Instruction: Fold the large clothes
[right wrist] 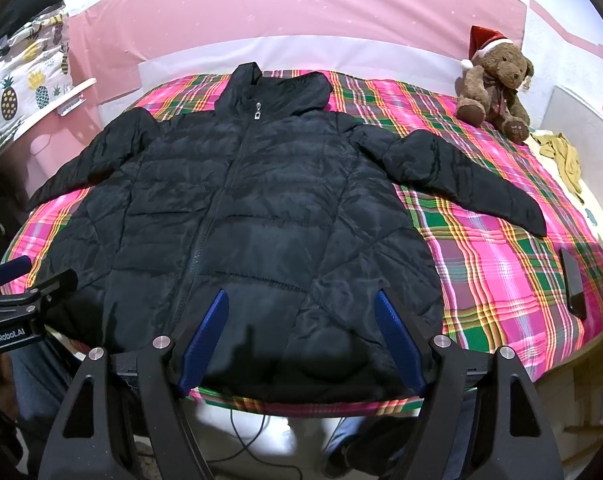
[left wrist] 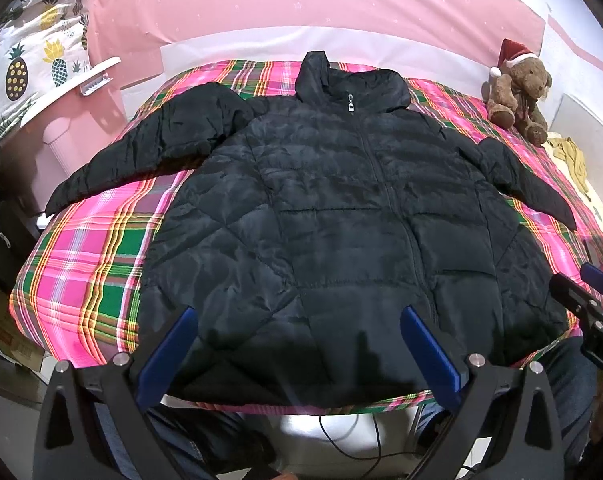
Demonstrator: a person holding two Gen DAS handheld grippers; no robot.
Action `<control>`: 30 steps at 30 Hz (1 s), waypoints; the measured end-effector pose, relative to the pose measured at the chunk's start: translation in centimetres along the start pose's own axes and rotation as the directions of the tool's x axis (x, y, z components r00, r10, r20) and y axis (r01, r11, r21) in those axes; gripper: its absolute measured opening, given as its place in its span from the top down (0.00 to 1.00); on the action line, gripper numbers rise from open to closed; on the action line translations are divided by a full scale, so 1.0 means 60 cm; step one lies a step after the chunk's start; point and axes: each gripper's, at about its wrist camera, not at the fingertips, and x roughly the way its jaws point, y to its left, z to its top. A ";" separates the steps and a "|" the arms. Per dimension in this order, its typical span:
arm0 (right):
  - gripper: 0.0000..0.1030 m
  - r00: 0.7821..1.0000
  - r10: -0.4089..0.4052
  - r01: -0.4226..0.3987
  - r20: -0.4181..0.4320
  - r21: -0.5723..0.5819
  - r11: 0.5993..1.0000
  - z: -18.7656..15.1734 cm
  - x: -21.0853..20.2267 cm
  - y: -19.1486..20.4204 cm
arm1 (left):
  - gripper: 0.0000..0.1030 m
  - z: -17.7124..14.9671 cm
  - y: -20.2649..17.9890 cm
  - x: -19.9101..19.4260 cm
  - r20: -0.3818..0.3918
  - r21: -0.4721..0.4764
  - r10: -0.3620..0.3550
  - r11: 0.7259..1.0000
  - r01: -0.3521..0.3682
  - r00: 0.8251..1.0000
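A black quilted puffer jacket [left wrist: 321, 216] [right wrist: 241, 216] lies flat, zipped up, front side up, on a pink and green plaid cloth [left wrist: 89, 256] [right wrist: 497, 264]. Both sleeves spread outward and the hood lies at the far end. My left gripper [left wrist: 299, 318] hovers open over the jacket's near hem, blue fingers wide apart and holding nothing. My right gripper [right wrist: 301, 300] is also open above the hem, a little right of the zipper. Each gripper shows at the edge of the other's view, the right gripper [left wrist: 581, 292] and the left gripper [right wrist: 33, 280].
A brown teddy bear with a Santa hat [left wrist: 517, 88] [right wrist: 497, 84] sits at the far right corner. A dark phone [right wrist: 573, 284] lies on the cloth's right side. Yellow fabric [right wrist: 561, 152] lies beyond the right edge. A pineapple-print cloth [left wrist: 25, 68] hangs at left. Cables run below the near edge.
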 end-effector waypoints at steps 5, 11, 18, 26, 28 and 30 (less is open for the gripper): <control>0.27 1.000 -0.001 0.001 0.000 0.000 1.000 0.001 -0.001 0.001 | 0.01 0.001 0.001 0.000 -0.002 -0.001 -0.005 1.000 0.005 1.000; 0.27 1.000 0.000 0.000 -0.001 -0.001 1.000 0.001 -0.002 0.000 | 0.01 0.001 0.001 -0.001 -0.002 -0.001 -0.005 1.000 0.005 1.000; 0.27 1.000 0.001 -0.001 -0.001 0.000 1.000 0.001 -0.002 0.000 | 0.01 0.000 0.000 -0.002 -0.004 -0.002 -0.005 1.000 0.005 1.000; 0.27 1.000 0.001 -0.001 -0.002 0.000 1.000 -0.001 -0.001 0.001 | 0.01 0.000 -0.003 -0.003 -0.011 0.001 -0.012 1.000 0.012 1.000; 0.27 1.000 0.001 -0.001 -0.002 0.000 1.000 -0.001 -0.001 0.001 | 0.01 0.000 -0.002 -0.003 -0.012 -0.001 -0.011 1.000 0.011 1.000; 0.27 1.000 0.002 -0.002 -0.003 0.000 1.000 0.000 -0.001 0.001 | 0.01 0.000 -0.002 -0.003 -0.011 -0.001 -0.012 1.000 0.012 1.000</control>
